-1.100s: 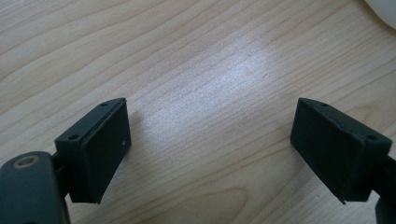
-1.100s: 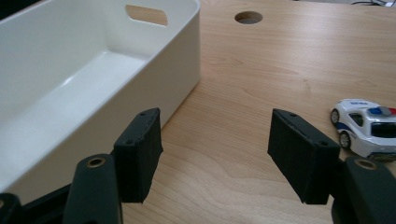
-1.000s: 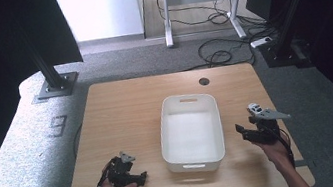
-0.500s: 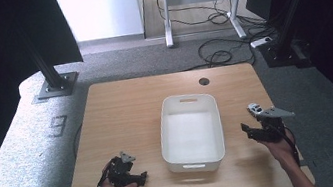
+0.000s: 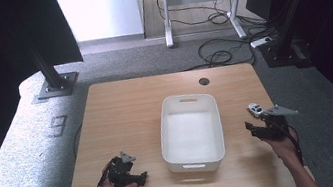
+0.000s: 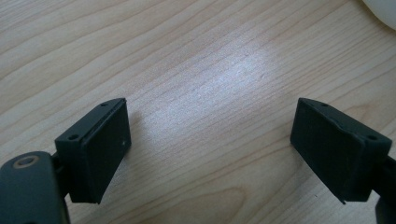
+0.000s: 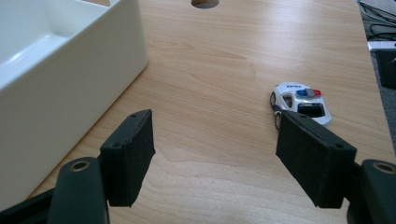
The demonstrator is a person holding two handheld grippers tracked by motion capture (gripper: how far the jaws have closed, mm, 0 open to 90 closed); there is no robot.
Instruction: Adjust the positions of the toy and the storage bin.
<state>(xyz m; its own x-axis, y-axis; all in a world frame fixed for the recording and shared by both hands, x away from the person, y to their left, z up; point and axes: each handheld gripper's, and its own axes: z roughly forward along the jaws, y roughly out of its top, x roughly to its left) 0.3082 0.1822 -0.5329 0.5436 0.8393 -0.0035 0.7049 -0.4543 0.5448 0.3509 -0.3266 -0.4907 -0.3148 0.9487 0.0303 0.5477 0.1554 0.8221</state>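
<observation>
Hovering at the lower right of the high view, the right tongs (image 5: 261, 129) are held spread apart with nothing between them, while the left tongs (image 5: 134, 177), at the lower left, are likewise released over bare table (image 5: 126, 110). The toy police car (image 7: 299, 103) is seen right of centre in the right gripper view, just beyond the right-hand jaw, apart from the white bin (image 5: 190, 130). Being on wheels, the car could be nudged and rolled toward the table edge if one jaw lands first.

Wooden table (image 5: 132, 114) with round hole (image 5: 204, 81), grey carpet (image 5: 21, 147), desk frame (image 5: 200, 2), floor cables (image 5: 219, 55)
</observation>
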